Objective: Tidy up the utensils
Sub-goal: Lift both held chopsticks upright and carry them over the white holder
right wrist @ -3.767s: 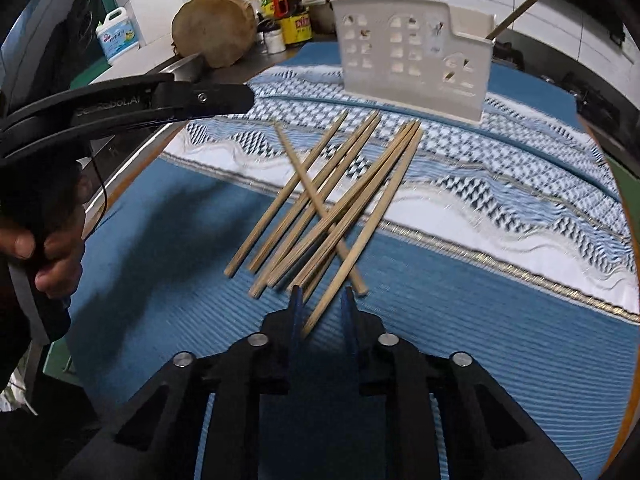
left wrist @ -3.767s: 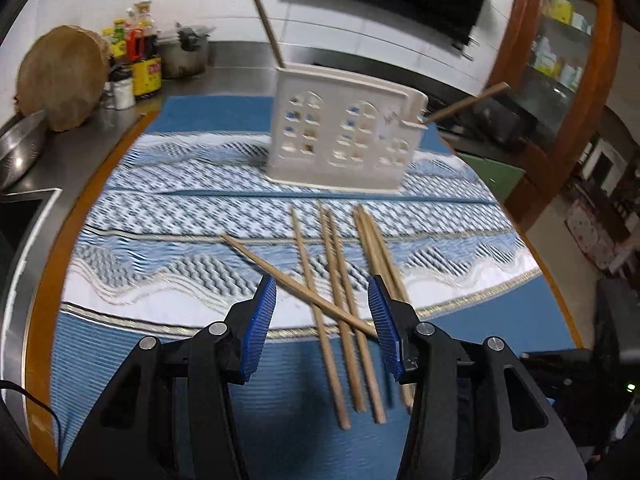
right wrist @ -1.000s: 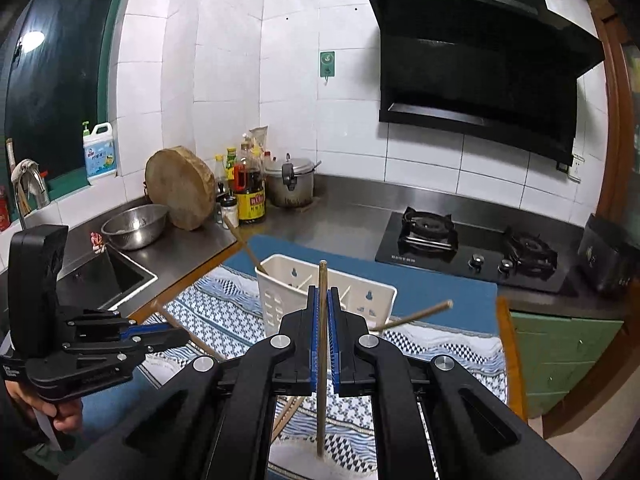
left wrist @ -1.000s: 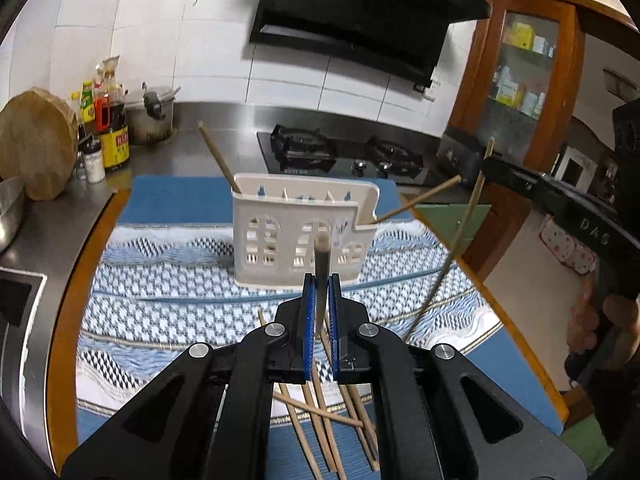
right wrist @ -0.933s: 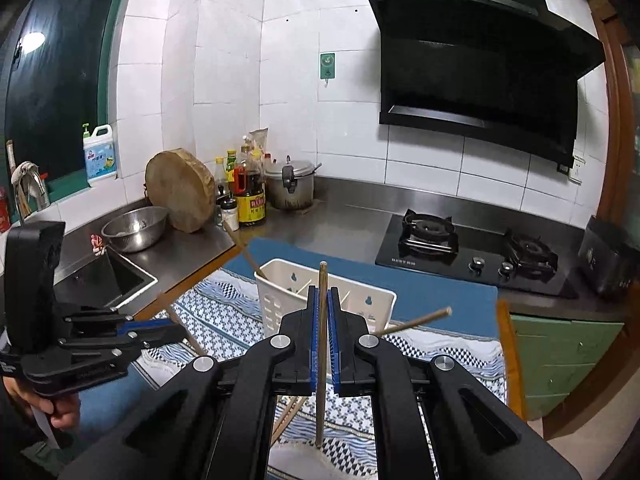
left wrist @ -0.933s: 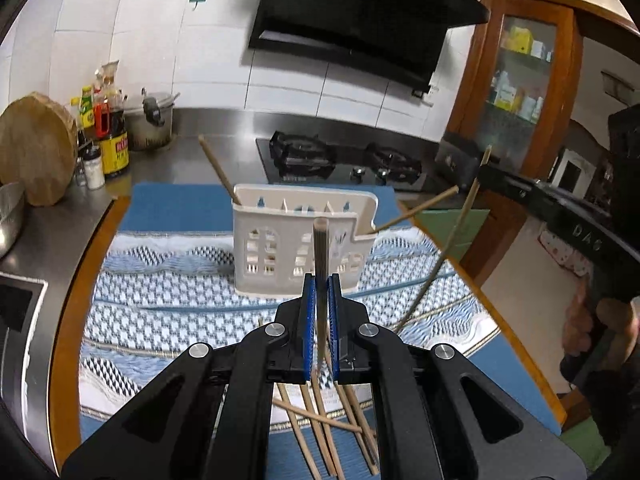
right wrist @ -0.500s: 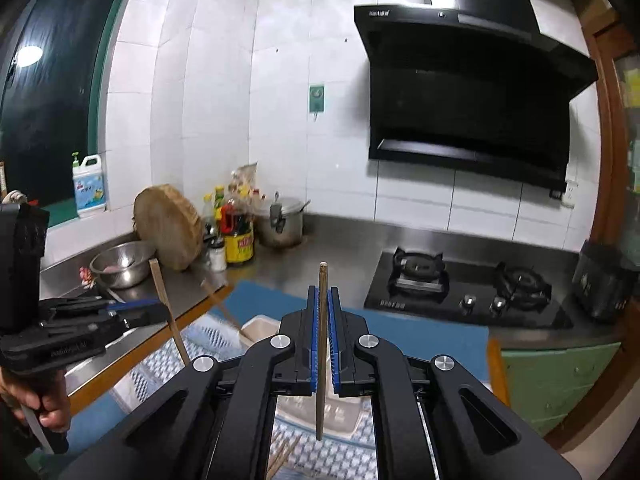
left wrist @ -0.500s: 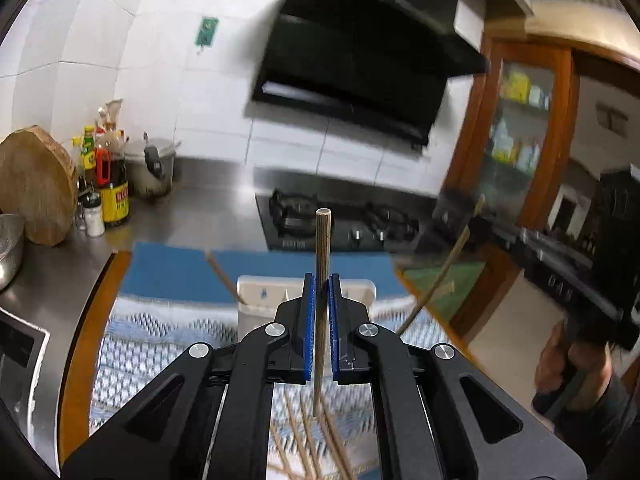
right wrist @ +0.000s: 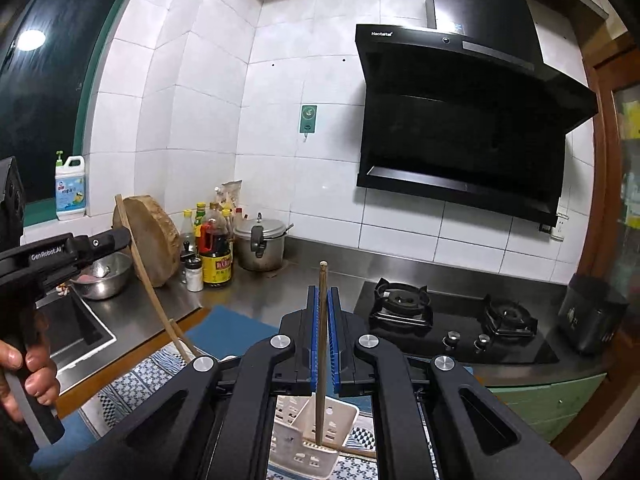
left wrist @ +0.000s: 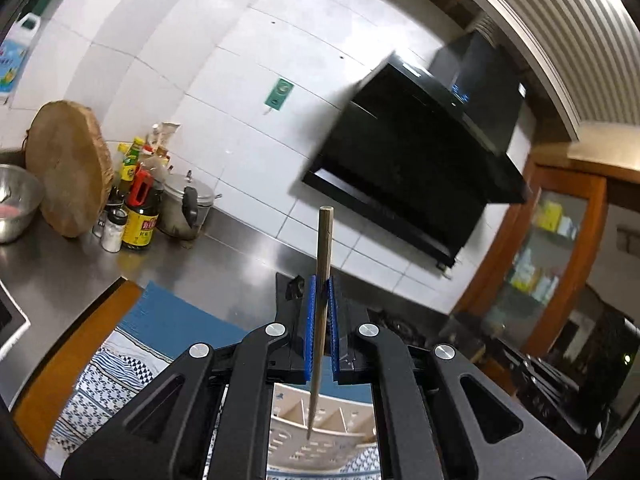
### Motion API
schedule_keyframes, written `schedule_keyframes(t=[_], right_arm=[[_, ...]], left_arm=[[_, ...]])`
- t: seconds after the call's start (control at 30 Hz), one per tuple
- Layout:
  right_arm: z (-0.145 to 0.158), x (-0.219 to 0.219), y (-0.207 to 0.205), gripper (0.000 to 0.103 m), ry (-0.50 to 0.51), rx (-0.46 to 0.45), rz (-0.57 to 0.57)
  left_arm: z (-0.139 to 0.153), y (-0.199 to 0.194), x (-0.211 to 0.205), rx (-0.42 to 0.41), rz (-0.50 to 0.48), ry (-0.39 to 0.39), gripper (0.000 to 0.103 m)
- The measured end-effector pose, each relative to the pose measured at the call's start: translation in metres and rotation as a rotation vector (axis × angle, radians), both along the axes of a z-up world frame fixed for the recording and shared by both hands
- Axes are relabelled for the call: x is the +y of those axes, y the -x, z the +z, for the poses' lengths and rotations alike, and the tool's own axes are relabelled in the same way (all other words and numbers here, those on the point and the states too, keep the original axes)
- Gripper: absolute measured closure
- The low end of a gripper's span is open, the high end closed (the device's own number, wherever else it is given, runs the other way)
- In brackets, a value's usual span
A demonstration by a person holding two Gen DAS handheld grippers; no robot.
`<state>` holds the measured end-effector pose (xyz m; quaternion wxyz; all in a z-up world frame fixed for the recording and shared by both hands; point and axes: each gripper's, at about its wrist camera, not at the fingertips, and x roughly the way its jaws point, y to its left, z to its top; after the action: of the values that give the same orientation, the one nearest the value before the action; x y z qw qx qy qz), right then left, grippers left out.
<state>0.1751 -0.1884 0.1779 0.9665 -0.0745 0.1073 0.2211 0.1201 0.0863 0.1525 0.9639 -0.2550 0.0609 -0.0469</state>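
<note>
Two grippers each clamp one wooden chopstick upright: the left gripper [left wrist: 320, 328] pinches its chopstick [left wrist: 321, 280] over the white slotted holder [left wrist: 320, 436]; the right gripper [right wrist: 322, 334] pinches another chopstick [right wrist: 321, 360], its tip inside that holder's open compartment. One more chopstick [right wrist: 181, 342] leans from the holder's far-left corner. Beyond lie steel counter [right wrist: 280, 284], two-burner hob [right wrist: 456, 320], tiled wall.

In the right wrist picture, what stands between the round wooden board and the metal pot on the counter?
A cluster of sauce bottles stands there, with the wooden board to its left and the pot to its right. The right wrist view shows this.
</note>
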Motion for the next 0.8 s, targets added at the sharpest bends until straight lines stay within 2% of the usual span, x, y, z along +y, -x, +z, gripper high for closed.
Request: schedule_keyframes(t=[0.13, 0.23, 0.47, 0.8], right_arm=[[-0.004, 0.004, -0.003, 0.098, 0.021, -0.019, -0.004], [-0.006, 0.007, -0.005, 0.098, 0.024, -0.022, -0.002], [-0.010, 0.013, -0.012, 0.098, 0.047, -0.019, 0.002], [-0.018, 0.019, -0.021, 0.098, 0.069, -0.026, 0.005]], left_arm=[[-0.007, -0.005, 0.001, -0.031, 0.028, 0.022, 0.098], [-0.013, -0.009, 0.007, -0.054, 0.043, 0.070, 0.098], [-0.026, -0.019, 0.013, -0.066, 0.078, 0.128, 0.098], [-0.045, -0.029, 0.026, -0.106, 0.115, 0.252, 0.098]])
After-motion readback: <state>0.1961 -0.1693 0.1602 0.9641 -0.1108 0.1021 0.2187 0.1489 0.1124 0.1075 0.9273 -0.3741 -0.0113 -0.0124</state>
